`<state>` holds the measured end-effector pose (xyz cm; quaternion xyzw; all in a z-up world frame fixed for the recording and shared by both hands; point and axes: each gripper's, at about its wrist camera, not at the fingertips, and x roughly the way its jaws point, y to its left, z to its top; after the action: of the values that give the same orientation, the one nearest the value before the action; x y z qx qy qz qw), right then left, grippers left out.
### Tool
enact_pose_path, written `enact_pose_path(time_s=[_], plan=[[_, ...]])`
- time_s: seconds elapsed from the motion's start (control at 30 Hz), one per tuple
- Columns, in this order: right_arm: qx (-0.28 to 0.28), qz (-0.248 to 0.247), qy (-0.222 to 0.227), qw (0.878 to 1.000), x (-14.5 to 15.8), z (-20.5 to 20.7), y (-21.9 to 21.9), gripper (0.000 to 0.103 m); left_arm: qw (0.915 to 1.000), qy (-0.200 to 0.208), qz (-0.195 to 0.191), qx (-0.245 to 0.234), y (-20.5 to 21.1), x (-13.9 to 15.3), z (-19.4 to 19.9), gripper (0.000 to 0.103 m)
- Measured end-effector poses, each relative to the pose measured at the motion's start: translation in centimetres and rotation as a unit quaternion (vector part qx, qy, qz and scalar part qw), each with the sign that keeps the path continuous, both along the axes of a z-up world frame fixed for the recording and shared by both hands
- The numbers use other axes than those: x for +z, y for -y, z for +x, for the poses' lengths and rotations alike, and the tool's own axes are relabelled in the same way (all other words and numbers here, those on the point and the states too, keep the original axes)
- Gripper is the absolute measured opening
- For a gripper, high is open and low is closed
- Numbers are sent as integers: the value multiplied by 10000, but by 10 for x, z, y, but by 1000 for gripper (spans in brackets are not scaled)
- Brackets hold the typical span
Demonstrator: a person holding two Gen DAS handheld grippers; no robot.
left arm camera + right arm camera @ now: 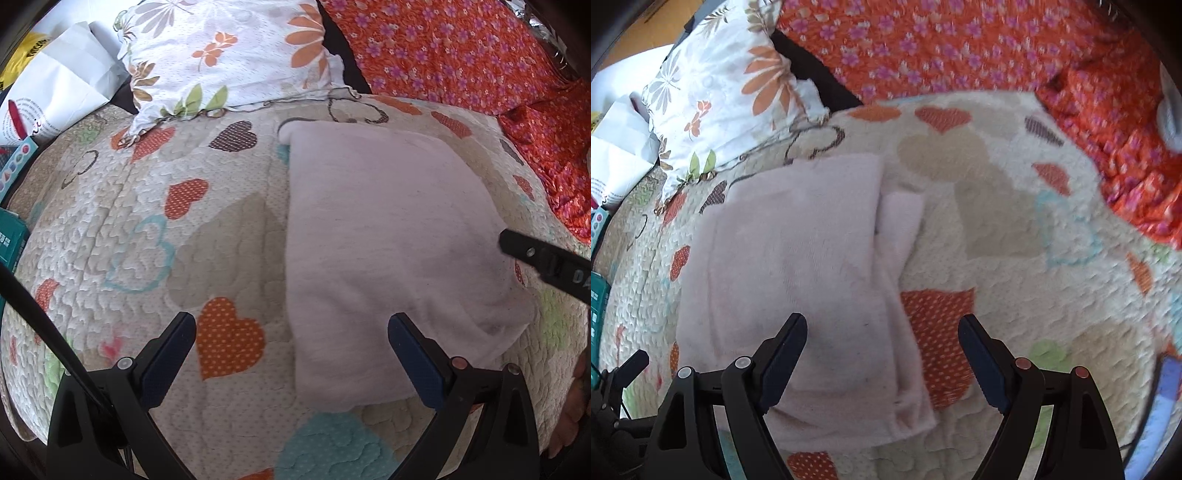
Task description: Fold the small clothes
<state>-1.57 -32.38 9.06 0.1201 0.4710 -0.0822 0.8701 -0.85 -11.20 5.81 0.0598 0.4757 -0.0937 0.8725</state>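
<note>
Item 1, my left tongs [291, 354]: nearest the lens, fingers spread wide, nothing between them. The right-hand finger's tip lies over the near left part of the garment; the left-hand finger is over bare quilt, above an orange dotted heart.

Item 2, my right tongs [882, 350]: also spread wide and empty. The left-hand finger sits over the garment's near end; the right-hand finger is out over the quilt, past the cloth's right edge.

Item 3, pale pink garment [388, 251]: lying flat on the quilt, already doubled into a long panel. Its long axis runs away from me, near end under both tongs, far end toward the pillow. In the right wrist view a narrower layer shows along its right side, stepped out from under the top layer [798, 258]. From my left tongs it lies ahead and to the right; from my right tongs, ahead and to the left. So it sits between the two, each tool at one near corner.

Item 4, heart-patterned quilt [147, 229]: the working surface, soft and puckered.

Item 5, floral pillow [229, 55], beyond the garment's far end; orange flowered cloth [461, 55] at back right.

Judgement: neither hand is clearly nearer; both are low and angled forward over the near edge. The next fold likely brings near end to far end, so each would pinch its own corner.
</note>
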Motion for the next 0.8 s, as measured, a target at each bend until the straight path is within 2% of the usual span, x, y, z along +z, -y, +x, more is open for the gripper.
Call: enact_pose_path(time_s=[0.1, 0.17, 0.27, 0.33, 0.53, 0.8], plan=[[-16, -452, 67, 9990, 10, -5, 1, 87, 10000, -54, -25, -38, 2, -2, 0, 103], [-24, -581, 25, 9983, 10, -6, 3, 87, 9999, -96, -134, -43, 0, -2, 1, 103], [-27, -444, -140, 9989, 3, -3, 7, 87, 9997, -137, -178, -9, 0, -4, 2, 103], [-15, -310, -211, 9993, 0, -1, 8, 87, 9998, -191, -77, -18, 2, -10, 4, 103], [7, -299, -191, 9994, 3, -4, 7, 87, 9996, -262, 71, -4, 7, -21, 5, 103], [-77, -267, -255, 9993, 3, -6, 11, 87, 9980, -545, -303, 144, -3, -33, 11, 103]])
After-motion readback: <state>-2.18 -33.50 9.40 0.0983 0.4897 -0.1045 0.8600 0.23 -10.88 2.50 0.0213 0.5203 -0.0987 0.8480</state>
